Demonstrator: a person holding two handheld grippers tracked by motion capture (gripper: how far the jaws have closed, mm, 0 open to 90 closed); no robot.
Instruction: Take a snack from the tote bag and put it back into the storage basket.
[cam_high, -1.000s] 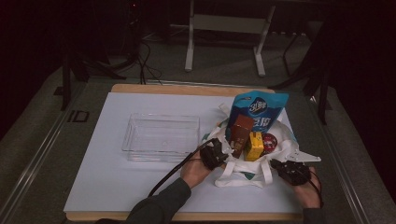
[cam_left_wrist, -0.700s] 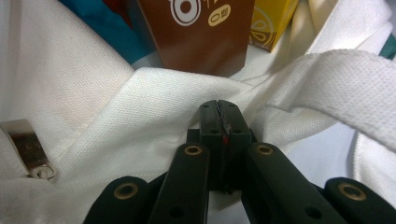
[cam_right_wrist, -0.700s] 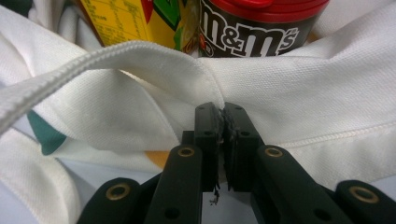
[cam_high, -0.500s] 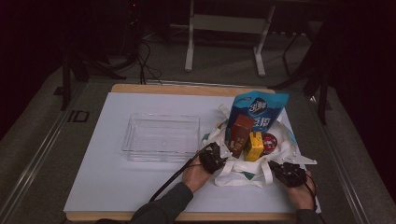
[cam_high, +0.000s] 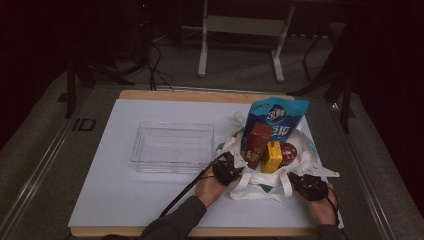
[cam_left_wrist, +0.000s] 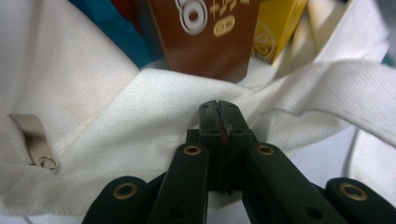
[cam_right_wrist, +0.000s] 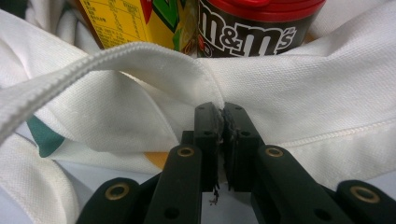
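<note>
Soft white canvas tote bag (cam_high: 260, 177) slumped on bench (cam_high: 125, 200), right of middle. Left gripper (cam_high: 231, 168) and right gripper (cam_high: 306, 184) fingers pinched on rim cloth. Limp, probably bottom-heavy; grip hem.

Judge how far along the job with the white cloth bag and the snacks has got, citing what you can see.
Early stage. Done: both claws are shut on the white bag's near rim, the left claw below the brown carton, the right claw below the M&M's tub. In hand: holding the bag by its rim. Left: the blue pouch, both cartons and the tub sit in the bag; the clear tray holds nothing.
</note>
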